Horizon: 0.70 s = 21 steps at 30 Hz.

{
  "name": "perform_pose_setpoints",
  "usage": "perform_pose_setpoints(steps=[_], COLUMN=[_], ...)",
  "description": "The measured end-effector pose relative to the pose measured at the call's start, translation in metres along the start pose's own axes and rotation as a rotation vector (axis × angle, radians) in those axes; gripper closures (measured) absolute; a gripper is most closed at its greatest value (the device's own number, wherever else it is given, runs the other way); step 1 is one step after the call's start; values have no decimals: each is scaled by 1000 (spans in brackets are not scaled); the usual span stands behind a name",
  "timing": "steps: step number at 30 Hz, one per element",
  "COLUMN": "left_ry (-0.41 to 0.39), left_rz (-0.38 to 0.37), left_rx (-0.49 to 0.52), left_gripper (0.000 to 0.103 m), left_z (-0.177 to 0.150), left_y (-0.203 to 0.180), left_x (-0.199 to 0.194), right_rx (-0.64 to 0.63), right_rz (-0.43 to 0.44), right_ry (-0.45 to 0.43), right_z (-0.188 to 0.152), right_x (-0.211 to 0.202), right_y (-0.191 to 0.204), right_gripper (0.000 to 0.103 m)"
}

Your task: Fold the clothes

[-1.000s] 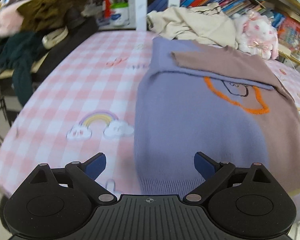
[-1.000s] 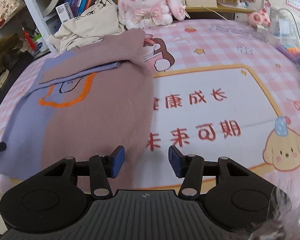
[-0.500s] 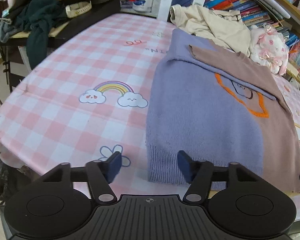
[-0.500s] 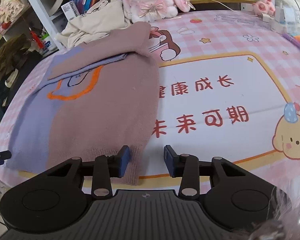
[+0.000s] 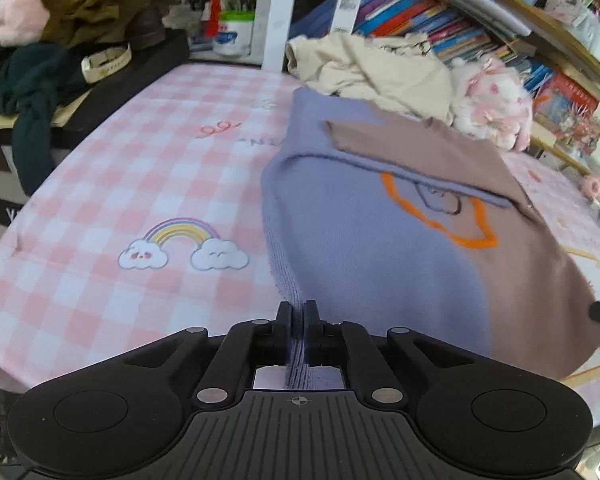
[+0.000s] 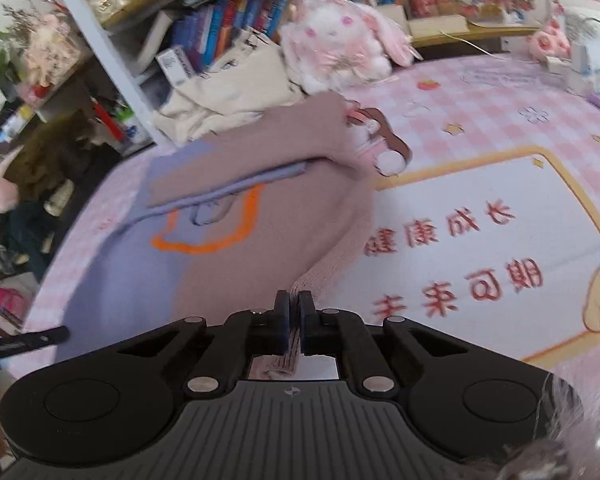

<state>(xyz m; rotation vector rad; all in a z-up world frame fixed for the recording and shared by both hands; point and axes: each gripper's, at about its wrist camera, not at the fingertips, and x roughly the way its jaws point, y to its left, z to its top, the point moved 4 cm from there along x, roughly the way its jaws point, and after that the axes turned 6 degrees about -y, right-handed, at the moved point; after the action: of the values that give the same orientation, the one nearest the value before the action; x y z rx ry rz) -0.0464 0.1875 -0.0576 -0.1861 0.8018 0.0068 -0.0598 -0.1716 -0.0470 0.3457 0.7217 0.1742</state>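
A knit sweater (image 5: 380,248), half lavender and half dusty pink with an orange outline on the chest, lies on the pink checked table cover (image 5: 140,184), its sleeves folded across the top. My left gripper (image 5: 298,314) is shut on the lavender ribbed hem corner, which is lifted off the cover. In the right wrist view the same sweater (image 6: 236,240) shows, and my right gripper (image 6: 294,304) is shut on the pink ribbed hem corner, also raised. The tip of the other gripper (image 6: 24,342) shows at the left edge.
A cream garment (image 5: 372,72) and a pink plush rabbit (image 6: 340,40) lie at the back by the bookshelf (image 5: 440,28). Dark clothes (image 5: 40,80) pile on a side stand at the left. The table cover's printed panel (image 6: 480,240) lies right of the sweater.
Both grippers were open near the hem; now each has shut on a hem corner and the hem has lifted off the cover.
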Motion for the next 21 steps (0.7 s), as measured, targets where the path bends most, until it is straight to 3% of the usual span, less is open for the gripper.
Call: perform_pose_setpoints(steps=[3,7,12,15,18,20,21], left_ry=[40,72,77,70,60,74,80], left_rz=[-9,-62,-91,-94,-104,-105,-105], left_rx=[-42,-104,-131,-114,-127,-133,-131], left_gripper=[93,74,58,57,62,93,99], left_z=[-1,-5,-4,-2,0,1,1], left_y=[15,28,31,27,27,26,26], left_x=[5,12,20,22,25,29,31], right_rx=[21,96,187,211,207,172,143], right_rz=[-38,-63,-86,-77,-70,-78,-94], right_ry=[47,72,94,85,88,100,96], right_z=[-4,-13,-23,-22,-21,-19,-18], right_x=[8,14,20,20,24,27,27], right_y=[-7,-23,-41,-42,-39,-35,-33], right_gripper=[97,92,84,82,82,92,93])
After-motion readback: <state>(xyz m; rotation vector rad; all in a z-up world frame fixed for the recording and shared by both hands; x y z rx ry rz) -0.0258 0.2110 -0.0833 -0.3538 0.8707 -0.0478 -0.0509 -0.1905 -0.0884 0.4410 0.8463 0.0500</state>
